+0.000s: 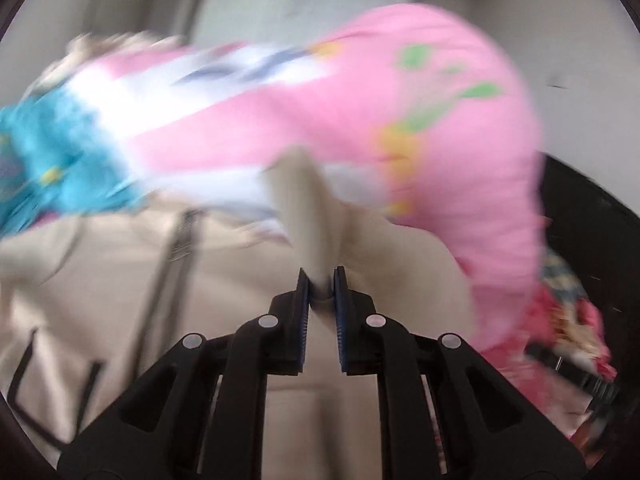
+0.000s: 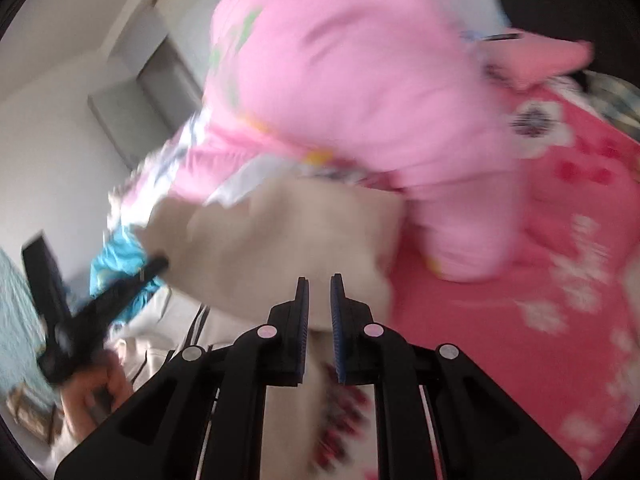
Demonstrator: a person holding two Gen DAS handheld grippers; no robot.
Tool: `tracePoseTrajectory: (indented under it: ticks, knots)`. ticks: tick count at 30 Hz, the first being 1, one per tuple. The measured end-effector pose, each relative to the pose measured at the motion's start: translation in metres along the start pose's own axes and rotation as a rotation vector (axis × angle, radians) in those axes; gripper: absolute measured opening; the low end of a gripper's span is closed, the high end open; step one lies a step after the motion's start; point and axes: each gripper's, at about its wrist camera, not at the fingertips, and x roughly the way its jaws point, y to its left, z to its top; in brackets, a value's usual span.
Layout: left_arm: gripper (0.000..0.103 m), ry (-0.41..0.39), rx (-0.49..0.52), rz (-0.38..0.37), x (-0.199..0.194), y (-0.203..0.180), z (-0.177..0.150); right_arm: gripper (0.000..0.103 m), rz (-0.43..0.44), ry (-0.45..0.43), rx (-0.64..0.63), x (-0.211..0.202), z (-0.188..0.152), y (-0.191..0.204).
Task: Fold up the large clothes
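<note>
In the blurred left wrist view, the left gripper [image 1: 322,284] was clenched on a fold of the beige fabric garment [image 1: 224,280], which spread below a pink printed quilt [image 1: 360,120]. The right wrist view alone showed the pink flowered bed sheet [image 2: 520,280] and a hand [image 2: 92,392] holding the other tool; there the right gripper [image 2: 319,292] pinched the same garment's edge.

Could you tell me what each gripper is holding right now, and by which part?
Both hold the beige garment. The left gripper pinches a raised fold of it; the right gripper appears to clamp an edge, though blur hides exactly which part.
</note>
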Motion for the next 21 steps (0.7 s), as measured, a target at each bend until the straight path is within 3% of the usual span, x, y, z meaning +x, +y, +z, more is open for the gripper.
tracePoseTrajectory:
  ticks: [2, 5, 8, 10, 12, 16, 21]
  knots:
    - [0.012, 0.06, -0.086, 0.05, 0.009, 0.045, -0.015, 0.012, -0.028, 0.059, -0.028, 0.04, 0.001, 0.016]
    - [0.019, 0.182, -0.174, 0.022, 0.026, 0.095, -0.036, 0.012, -0.091, 0.13, 0.006, 0.094, -0.012, 0.021]
    - [0.037, 0.176, -0.299, -0.057, 0.018, 0.142, -0.058, 0.012, -0.109, 0.138, 0.104, 0.119, -0.036, 0.01]
    - [0.038, 0.147, -0.525, -0.154, 0.018, 0.177, -0.074, 0.01, -0.114, 0.125, 0.138, 0.125, -0.052, 0.001]
    - [0.034, 0.116, -0.632, -0.224, 0.019, 0.191, -0.089, 0.01, -0.062, 0.099, 0.183, 0.119, -0.056, -0.01]
    - [0.034, 0.119, -0.604, -0.196, 0.019, 0.183, -0.087, 0.01, -0.002, 0.087, 0.215, 0.122, -0.059, -0.02]
    - [0.035, 0.153, -0.636, -0.185, 0.018, 0.188, -0.082, 0.01, -0.011, 0.087, 0.187, 0.126, -0.055, -0.017]
